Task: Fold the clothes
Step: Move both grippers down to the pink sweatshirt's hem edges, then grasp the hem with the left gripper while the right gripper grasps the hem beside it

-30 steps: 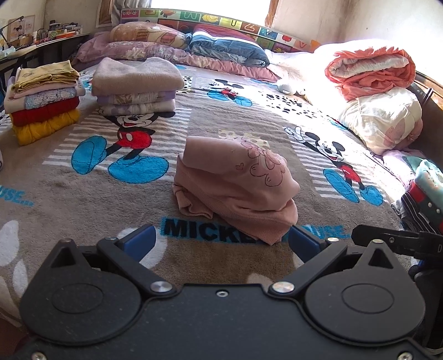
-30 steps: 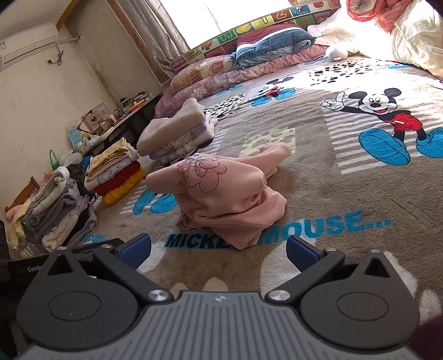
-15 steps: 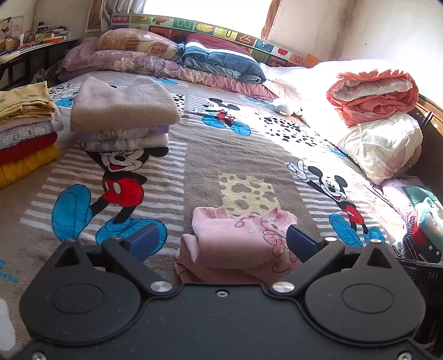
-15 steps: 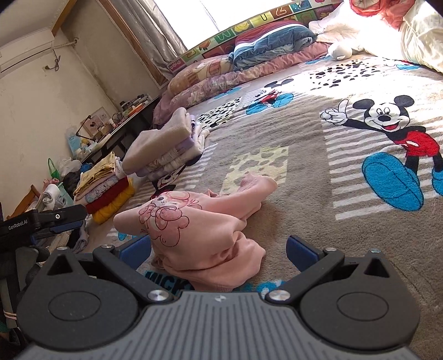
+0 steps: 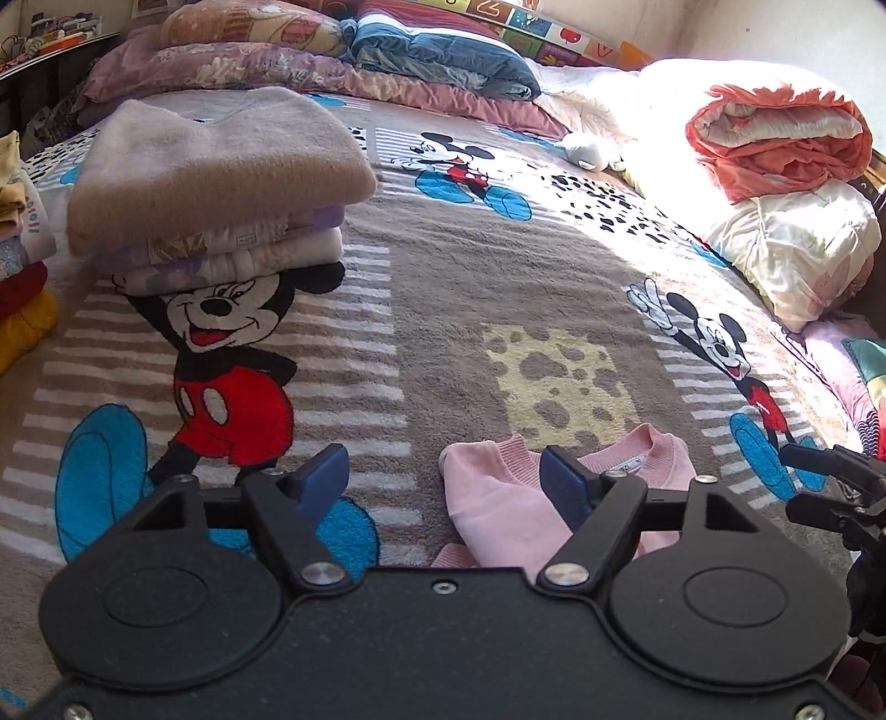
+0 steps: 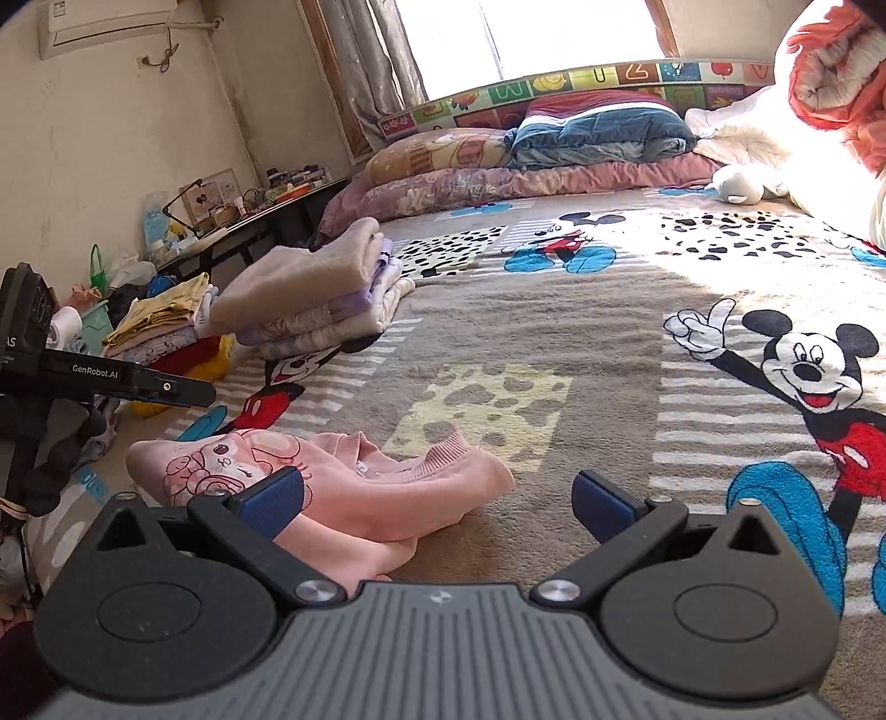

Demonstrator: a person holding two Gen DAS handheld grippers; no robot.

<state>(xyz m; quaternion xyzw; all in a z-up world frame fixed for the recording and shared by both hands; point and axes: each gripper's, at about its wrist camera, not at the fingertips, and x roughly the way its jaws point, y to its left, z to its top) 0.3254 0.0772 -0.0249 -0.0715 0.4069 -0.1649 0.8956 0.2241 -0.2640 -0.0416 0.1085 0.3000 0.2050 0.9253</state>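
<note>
A crumpled pink sweatshirt [image 5: 509,498] with a cartoon print lies on the Mickey Mouse blanket [image 5: 470,288]. It also shows in the right wrist view [image 6: 354,487]. My left gripper [image 5: 446,482] is open and empty, low over the sweatshirt's left part, with its right finger in front of the collar. My right gripper [image 6: 437,507] is open and empty, low over the sweatshirt's sleeve end, its left finger over the printed part. The left gripper's body shows at the left edge of the right wrist view [image 6: 111,382].
A stack of folded clothes [image 5: 216,188] topped by a beige sweater stands at the back left. A second stack [image 6: 160,327] with yellow and red items is further left. Pillows [image 5: 332,50] line the headboard. Rolled quilts [image 5: 786,183] sit at the right.
Both grippers have moved forward and down onto the pink sweatshirt, which now lies mostly under them. The left gripper's jaws have narrowed a little. The sweatshirt looks flatter.
</note>
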